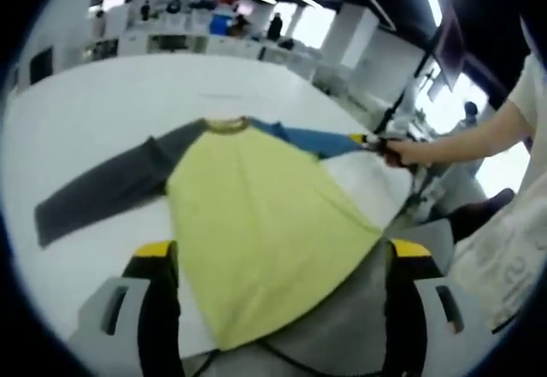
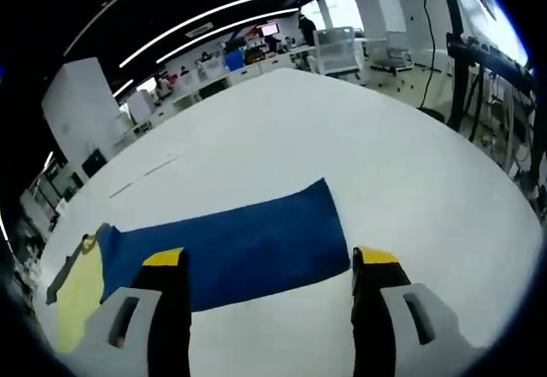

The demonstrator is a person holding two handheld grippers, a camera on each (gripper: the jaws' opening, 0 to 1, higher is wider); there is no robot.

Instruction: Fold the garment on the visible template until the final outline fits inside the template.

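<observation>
One garment (image 1: pixel 256 215) flat on table (image 1: pixel 85 112), sleeves outstretched sideways, collar away from left gripper (image 1: pixel 278 262)

A big white table (image 2: pixel 359 138) is seen up front. Rows of office desks (image 1: pixel 197 39) are set way at the back, with a few people (image 1: pixel 275 26) standing around and long ceiling lights (image 2: pixel 214 9) lit overhead.
</observation>
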